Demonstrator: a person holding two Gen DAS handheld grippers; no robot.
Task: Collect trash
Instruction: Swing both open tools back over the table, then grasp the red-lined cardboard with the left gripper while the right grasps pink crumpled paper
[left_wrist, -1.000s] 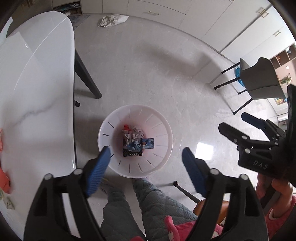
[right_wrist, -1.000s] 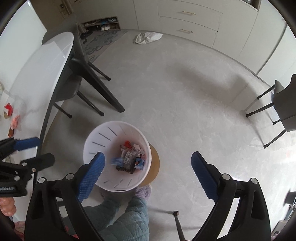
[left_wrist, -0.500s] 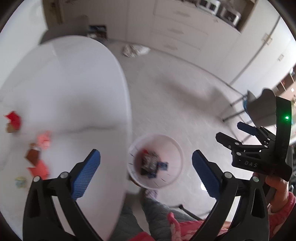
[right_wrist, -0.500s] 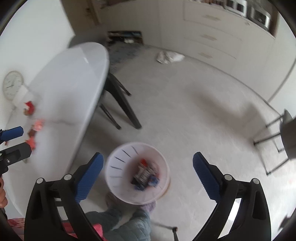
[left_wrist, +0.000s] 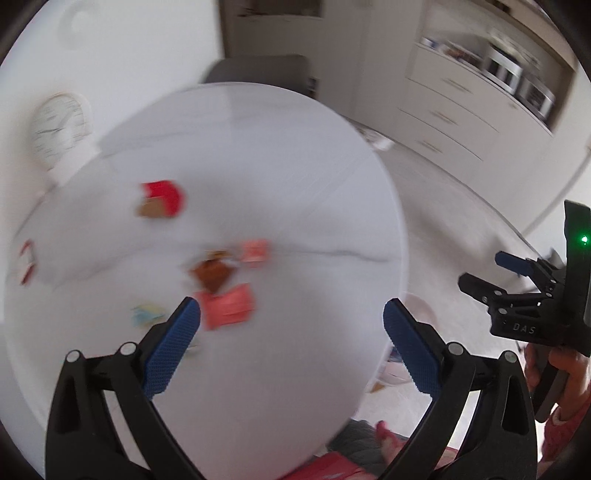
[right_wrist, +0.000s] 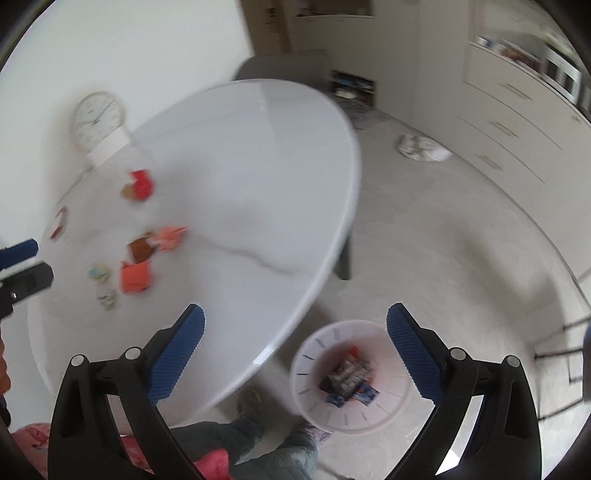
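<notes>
Several scraps of trash lie on the white oval table (left_wrist: 280, 155): an orange wrapper (left_wrist: 227, 305), a brown piece (left_wrist: 212, 275), a pink piece (left_wrist: 254, 251) and a red piece (left_wrist: 162, 197). My left gripper (left_wrist: 291, 343) is open and empty above the table, just right of the orange wrapper. My right gripper (right_wrist: 295, 350) is open and empty above the table's edge and the white bin (right_wrist: 351, 376), which holds wrappers on the floor. The orange wrapper (right_wrist: 136, 277) also shows in the right wrist view. Both views are blurred.
A round clock (right_wrist: 98, 118) stands at the table's far left by the wall. A grey chair (left_wrist: 258, 70) sits behind the table. Cabinets (right_wrist: 517, 122) line the far wall, with a crumpled white bag (right_wrist: 421, 147) on the floor. The person's legs (right_wrist: 258, 443) are below.
Both grippers have swung up and left from over the bin toward the table; the table's trash has come into the middle of the left view. Both stay open.
</notes>
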